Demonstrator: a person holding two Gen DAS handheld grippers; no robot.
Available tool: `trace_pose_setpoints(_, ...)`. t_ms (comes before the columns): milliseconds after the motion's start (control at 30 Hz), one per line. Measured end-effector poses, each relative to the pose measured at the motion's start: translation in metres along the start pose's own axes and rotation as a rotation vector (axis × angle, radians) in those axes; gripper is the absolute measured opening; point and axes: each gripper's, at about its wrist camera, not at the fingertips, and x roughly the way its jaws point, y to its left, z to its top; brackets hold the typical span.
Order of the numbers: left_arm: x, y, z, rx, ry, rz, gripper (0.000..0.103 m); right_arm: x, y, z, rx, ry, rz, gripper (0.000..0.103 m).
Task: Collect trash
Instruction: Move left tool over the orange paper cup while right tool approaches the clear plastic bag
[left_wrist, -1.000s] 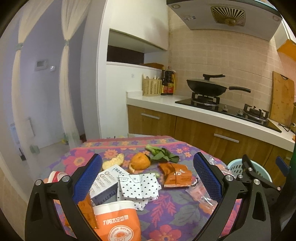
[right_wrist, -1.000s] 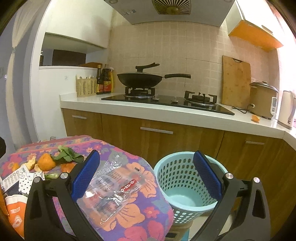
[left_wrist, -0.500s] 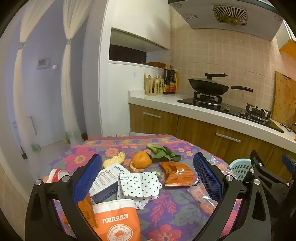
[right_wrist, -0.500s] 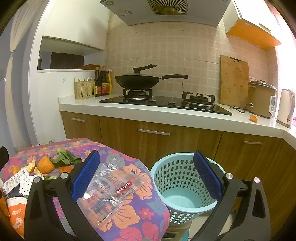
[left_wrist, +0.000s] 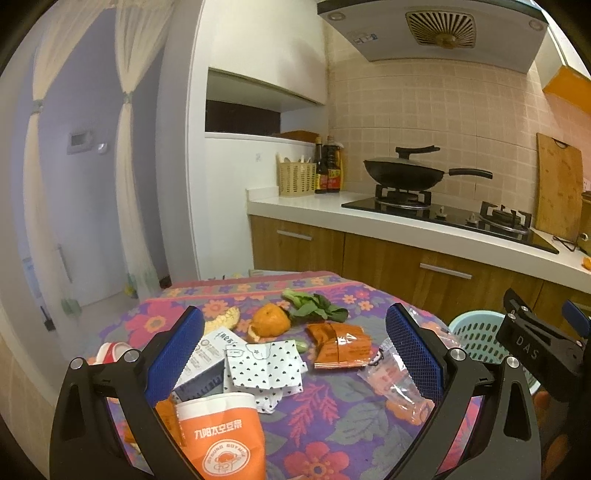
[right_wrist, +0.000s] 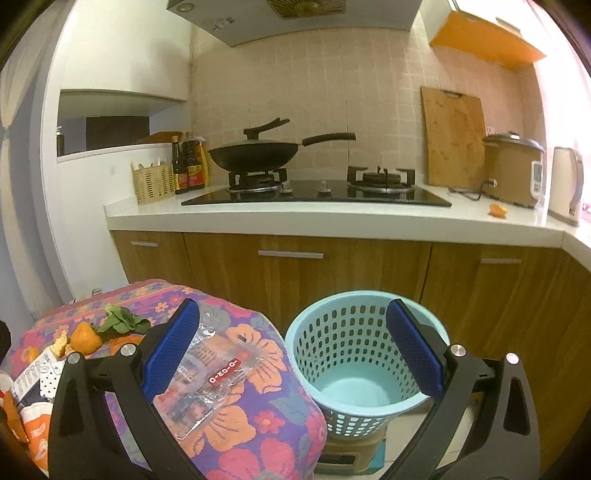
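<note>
The clear plastic wrapper (right_wrist: 207, 384) lay flat on the flowered tablecloth (right_wrist: 240, 435) at lower left of the right view, just beside the empty blue basket (right_wrist: 364, 373). It looked light, limp and slippery, best pinched at a crumpled edge. The right gripper (right_wrist: 291, 350) and the left gripper (left_wrist: 295, 354) both hung with jaws apart, holding nothing.

You are in home kitchen: wok (right_wrist: 254, 155) on gas hob (right_wrist: 317, 192), range hood (left_wrist: 436, 29) overhead, tiled wall, wooden cabinets, rice cooker (right_wrist: 513, 170), kettle (right_wrist: 567, 184).
</note>
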Motion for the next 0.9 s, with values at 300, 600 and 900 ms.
trace_pose_setpoints(300, 0.002, -0.002, -0.002, -0.008, 0.013, 0.000, 0.096, 0.001, -0.004, -0.003, -0.015, 0.016, -0.016, 0.096)
trace_pose_setpoints(600, 0.001, -0.006, -0.004, 0.003, 0.020, 0.002, 0.096, -0.002, 0.004, -0.006, -0.061, 0.019, -0.014, 0.096)
trace_pose_setpoints(900, 0.004, -0.006, -0.005, 0.007, 0.026, -0.001, 0.095, -0.004, 0.011, -0.008, -0.080, 0.015, 0.003, 0.096)
